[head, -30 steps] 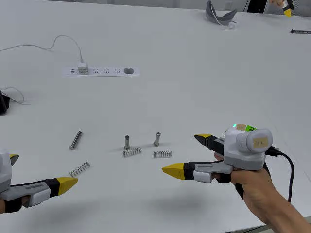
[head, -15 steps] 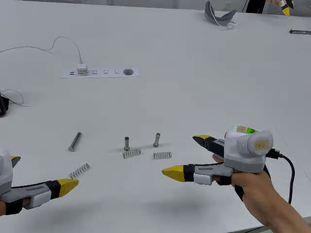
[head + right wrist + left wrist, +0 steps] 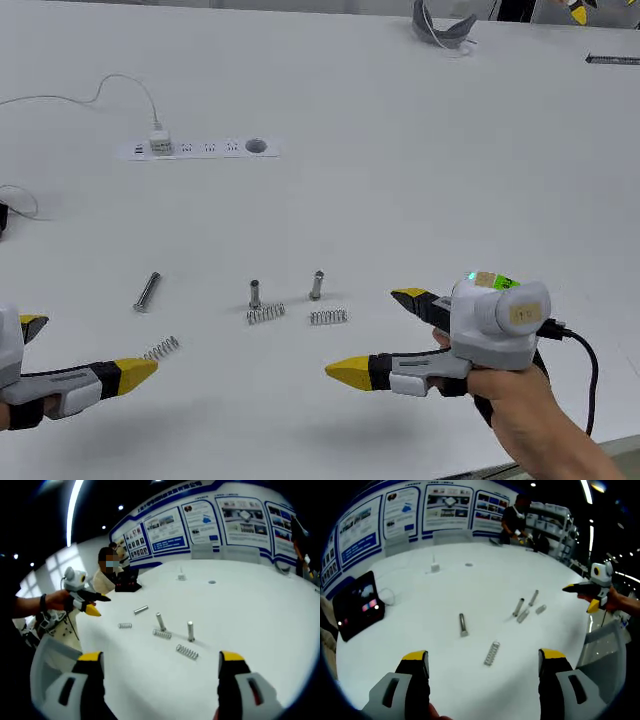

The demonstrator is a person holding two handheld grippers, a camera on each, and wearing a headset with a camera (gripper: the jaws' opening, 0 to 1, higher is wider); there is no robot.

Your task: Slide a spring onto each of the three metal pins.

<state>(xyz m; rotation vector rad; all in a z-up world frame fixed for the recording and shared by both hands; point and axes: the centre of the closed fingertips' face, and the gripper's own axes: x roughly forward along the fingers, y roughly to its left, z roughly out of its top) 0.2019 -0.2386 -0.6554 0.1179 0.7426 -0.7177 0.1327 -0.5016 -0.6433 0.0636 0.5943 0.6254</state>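
Head view, white counter (image 3: 420, 180).

- Pins: three metal pins in a loose row near the front of the counter. The lying pin (image 3: 146, 292) is on its side at the left. The middle pin (image 3: 255, 293) and the right pin (image 3: 317, 285) both stand upright, near each other.
- Springs: none is on a pin. The left spring (image 3: 161, 349) lies in front of the lying pin, apart from it. The middle spring (image 3: 265, 314) lies just beside the base of the middle pin. The right spring (image 3: 328, 317) lies just in front of the right pin. I cannot tell whether either spring touches its pin.
- Right gripper (image 3: 370, 333): held in a hand (image 3: 520, 400) to the right of the pins, above the counter. Its yellow-tipped jaws are spread wide and hold nothing. In its own view the right spring and right pin lie ahead, between the jaws.
- Left gripper (image 3: 95, 344): at the lower left edge, jaws spread wide and holding nothing. One yellow tip is near the left spring, without touching it. In its own view that spring lies between the jaws.
- Elsewhere: a power strip (image 3: 200, 148) with a white plug (image 3: 158, 142) lies farther back, well apart from the pins.
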